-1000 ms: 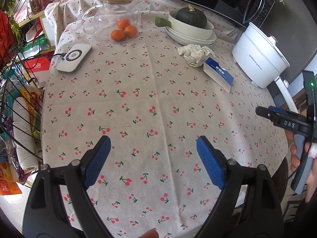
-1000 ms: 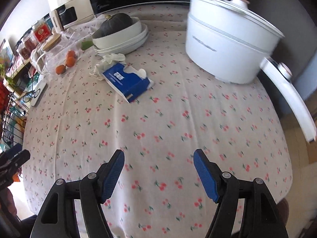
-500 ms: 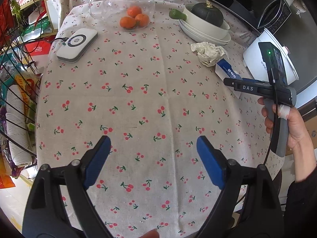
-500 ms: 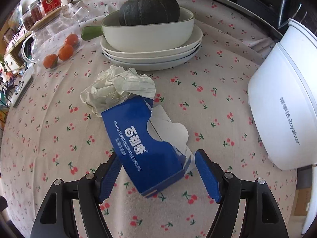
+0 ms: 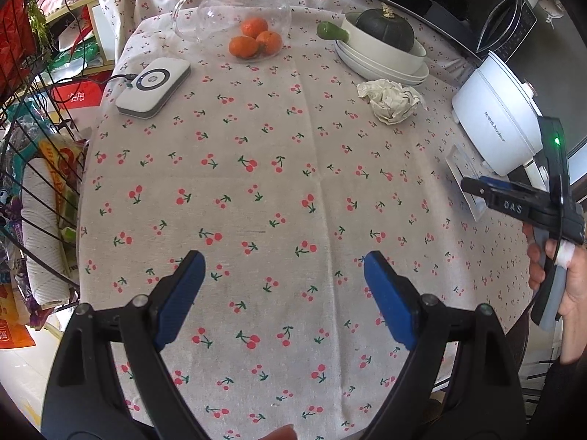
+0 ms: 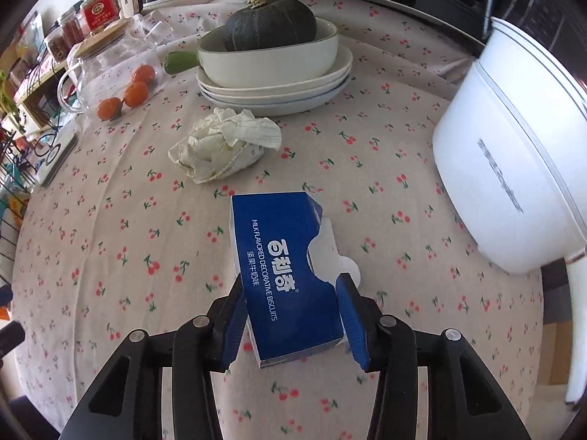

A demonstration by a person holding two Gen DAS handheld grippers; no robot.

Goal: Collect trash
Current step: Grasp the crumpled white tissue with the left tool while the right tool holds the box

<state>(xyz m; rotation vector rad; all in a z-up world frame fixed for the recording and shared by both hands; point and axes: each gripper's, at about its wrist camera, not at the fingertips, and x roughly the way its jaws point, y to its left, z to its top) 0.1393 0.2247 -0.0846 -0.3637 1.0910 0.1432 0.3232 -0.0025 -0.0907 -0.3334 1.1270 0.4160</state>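
An open blue biscuit box (image 6: 279, 234) lies on the cherry-print tablecloth (image 6: 110, 238). My right gripper (image 6: 291, 280) has it between its blue pads, which touch both long sides while the jaws are closing. Past the box, a crumpled white paper wad (image 6: 223, 150) sits in front of the stacked plates. In the left wrist view the paper wad (image 5: 390, 99) is at the far right, and the right gripper (image 5: 473, 187), held by a hand, has the pale box end (image 5: 464, 172) at its tip. My left gripper (image 5: 282, 267) hangs open over bare cloth.
A white electric cooker (image 6: 513, 168) stands right of the box. Stacked plates (image 6: 275, 91) carry a bowl with a dark pumpkin. A glass teapot (image 5: 234, 11) with oranges and a white device (image 5: 154, 86) are at the far left. A wire rack (image 5: 33, 183) borders the table's left edge.
My right gripper has moved forward onto the blue box and its jaws have closed in on the box's sides; the box has turned lengthwise between them. The left gripper stays open, barely moved.
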